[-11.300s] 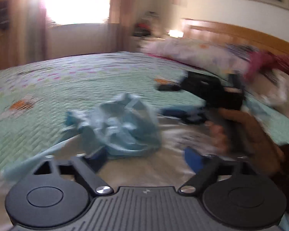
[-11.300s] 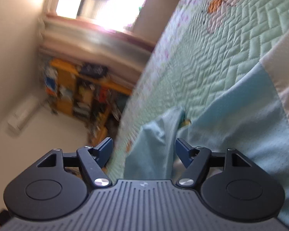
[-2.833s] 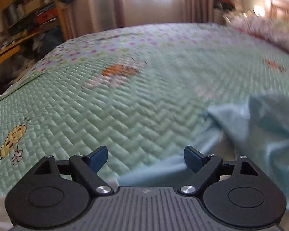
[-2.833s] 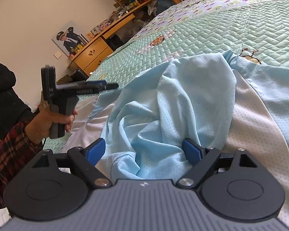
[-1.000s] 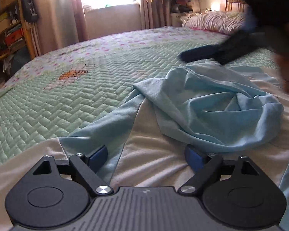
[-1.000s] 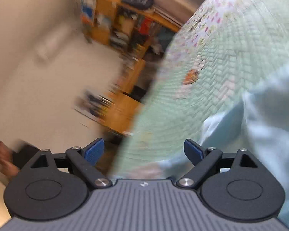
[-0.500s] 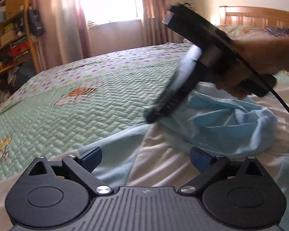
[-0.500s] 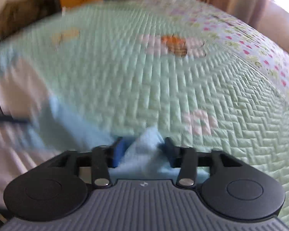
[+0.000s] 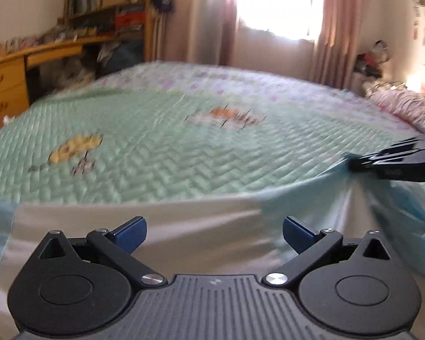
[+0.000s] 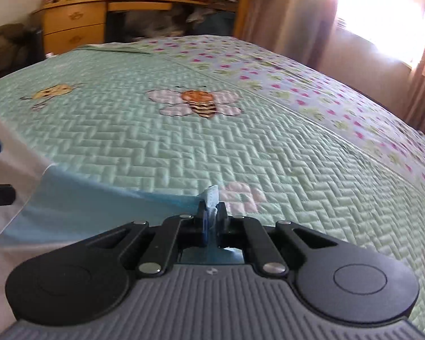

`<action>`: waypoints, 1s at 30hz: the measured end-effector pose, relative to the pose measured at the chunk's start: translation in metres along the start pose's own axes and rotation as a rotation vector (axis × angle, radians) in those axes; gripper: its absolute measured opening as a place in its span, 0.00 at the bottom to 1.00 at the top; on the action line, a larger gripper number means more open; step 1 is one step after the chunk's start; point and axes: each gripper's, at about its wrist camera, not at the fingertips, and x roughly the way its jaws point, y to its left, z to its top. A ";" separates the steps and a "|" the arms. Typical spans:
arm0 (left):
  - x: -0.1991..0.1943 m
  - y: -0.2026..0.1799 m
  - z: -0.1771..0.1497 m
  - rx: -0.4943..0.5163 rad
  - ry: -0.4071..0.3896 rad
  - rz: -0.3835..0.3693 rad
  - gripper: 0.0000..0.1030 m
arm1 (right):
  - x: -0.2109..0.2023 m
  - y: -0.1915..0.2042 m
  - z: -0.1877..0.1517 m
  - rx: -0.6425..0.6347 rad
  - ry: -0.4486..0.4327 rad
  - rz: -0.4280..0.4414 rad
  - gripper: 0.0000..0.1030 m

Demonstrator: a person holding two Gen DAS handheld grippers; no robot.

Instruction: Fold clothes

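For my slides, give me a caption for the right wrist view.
Right gripper closing on the light blue shirt's tip over the green bee-print quilt.

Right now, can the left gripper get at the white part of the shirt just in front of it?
Probably yes. The left gripper has its jaws opening, nothing between them, and the white panel of the shirt lies right ahead, uncovered. The right gripper pinches the blue sleeve off to the side.

The quilt (image 10: pixel 240 147) is matt stitched cloth with a raised zigzag texture. The shirt (image 10: pixel 79 201) is thin, smooth cloth, pale blue and white. Each tool (image 9: pixel 214 236) looks like matt black plastic with shiny metal rivets and blue pads (image 9: pixel 130 231). The desk (image 10: pixel 76 22) is glossy wood.
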 end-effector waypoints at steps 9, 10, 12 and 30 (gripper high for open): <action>0.011 0.014 -0.005 0.019 0.078 0.043 0.99 | 0.016 -0.006 -0.014 0.147 -0.004 -0.002 0.06; 0.009 0.014 -0.006 0.027 0.079 0.056 0.99 | 0.019 -0.007 -0.013 0.155 -0.004 -0.010 0.06; 0.009 0.012 -0.007 0.071 0.088 0.089 0.99 | 0.026 -0.007 -0.011 0.175 0.002 -0.030 0.06; 0.003 0.038 0.001 0.001 0.110 0.051 0.99 | 0.003 0.057 0.001 0.242 -0.016 0.317 0.18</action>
